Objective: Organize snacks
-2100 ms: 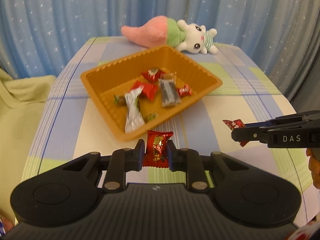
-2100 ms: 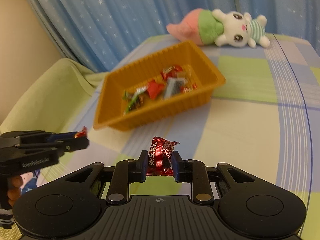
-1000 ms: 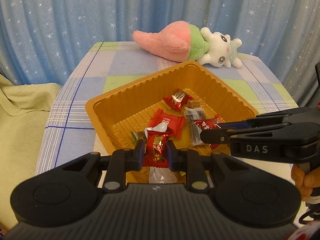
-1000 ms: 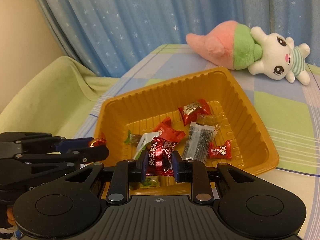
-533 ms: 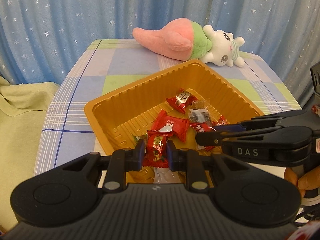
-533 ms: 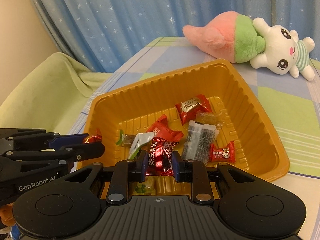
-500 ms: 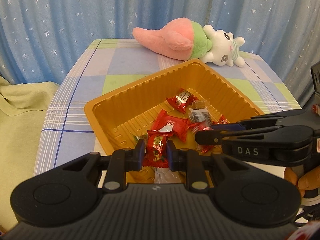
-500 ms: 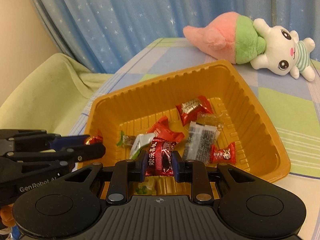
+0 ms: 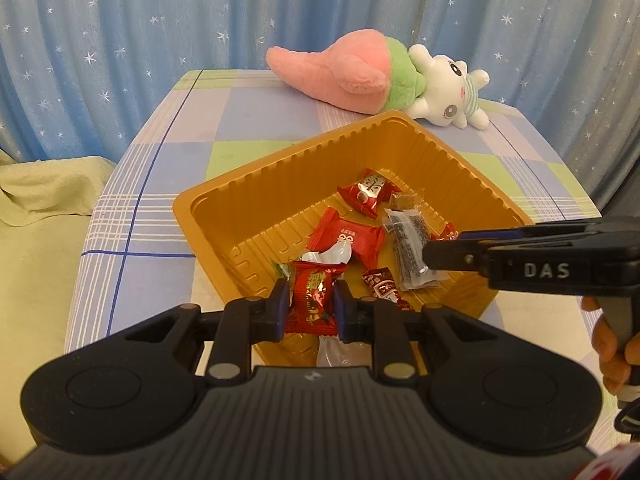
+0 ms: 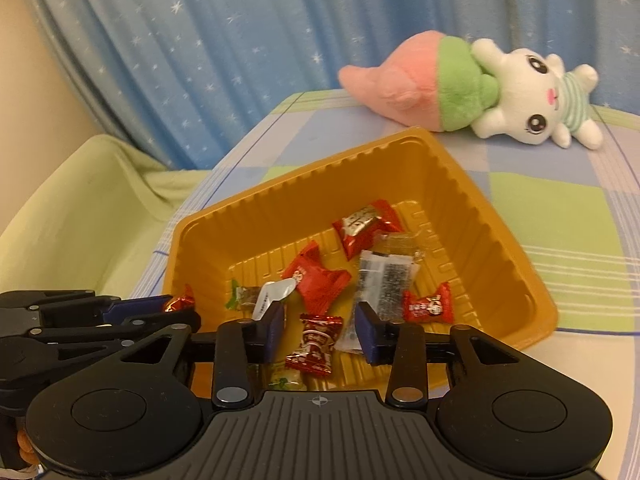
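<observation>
Right gripper (image 10: 320, 330) has just been opening over the orange tray (image 10: 208, 232): its dark red candy (image 10: 314, 344), pinched a second ago, now sits loose between the parted jaws, dropped in with the other sweets, so that piece looks done. Left gripper (image 9: 310, 306) is clamped tight on a red candy (image 9: 312, 300) above the tray's near corner, likely next to release. Readable: "DAS" on the right gripper's side, part of "GenRobot.AI" earlier on the left; wrapper print too small.

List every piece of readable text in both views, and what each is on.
"DAS": white letters on the side of the right gripper.
Print on the candy wrappers in the tray, including the red candy held by the left gripper: too small or blurred to read.
</observation>
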The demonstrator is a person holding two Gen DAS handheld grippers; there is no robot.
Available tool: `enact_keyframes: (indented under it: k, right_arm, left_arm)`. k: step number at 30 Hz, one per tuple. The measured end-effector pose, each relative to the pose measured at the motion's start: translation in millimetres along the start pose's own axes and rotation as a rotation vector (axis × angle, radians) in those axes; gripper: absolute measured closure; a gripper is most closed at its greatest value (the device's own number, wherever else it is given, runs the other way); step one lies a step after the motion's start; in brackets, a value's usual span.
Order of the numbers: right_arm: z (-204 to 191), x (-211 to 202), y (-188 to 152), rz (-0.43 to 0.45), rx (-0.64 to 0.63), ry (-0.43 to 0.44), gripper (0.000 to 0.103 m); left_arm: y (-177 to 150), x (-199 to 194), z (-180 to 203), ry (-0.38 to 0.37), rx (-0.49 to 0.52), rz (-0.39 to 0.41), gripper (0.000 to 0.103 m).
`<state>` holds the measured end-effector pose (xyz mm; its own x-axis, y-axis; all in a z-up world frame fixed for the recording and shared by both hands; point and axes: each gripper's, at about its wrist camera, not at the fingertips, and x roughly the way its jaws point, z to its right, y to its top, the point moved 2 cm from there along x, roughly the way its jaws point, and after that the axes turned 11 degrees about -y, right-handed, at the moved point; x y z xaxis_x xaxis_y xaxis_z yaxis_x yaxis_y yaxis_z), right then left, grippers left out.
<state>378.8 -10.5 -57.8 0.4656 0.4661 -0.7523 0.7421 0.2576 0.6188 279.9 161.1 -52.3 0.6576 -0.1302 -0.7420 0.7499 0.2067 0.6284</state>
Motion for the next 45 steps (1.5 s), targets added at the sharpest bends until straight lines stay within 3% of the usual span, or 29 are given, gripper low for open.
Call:
enact_keyframes:
  k: [13,20,22,25,33,45]
  right_arm:
    - [-1.4,-18.6,-3.3,0.039,0.044,-0.067,0.052]
    - [-0.7,-41.3,-9.1,0.077,0.084,-0.105,0.039]
    - [-1.1,-49.0,-11.7,0.089,0.096,-0.116,0.033]
    - [-1.0,-62.6,-15.4,0.111,0.121,-0.13,0.027]
    - [1.5,-101.8,-30.6,0.153,0.186,-0.13,0.02]
    - [22.6,-161.6,-73.6,0.153,0.188,-0.091,0.018]
  left_arm:
    - [7.4,10.2,-7.4,-0.028,0.007,-0.004,0.081]
    - [5.6,2.5,-8.3,-0.056,0.012,0.001,0.07]
    - [3.4,-3.9,-7.1,-0.065,0.013,0.007,0.067]
    - [-1.1,-16.1,-5.3,-0.074,0.014,0.017,0.055]
    - [-19.4,-63.1,1.5,-0.058,0.005,0.043,0.044]
    - [-52.7,-118.5,49.1,0.004,-0.024,0.059,0.039]
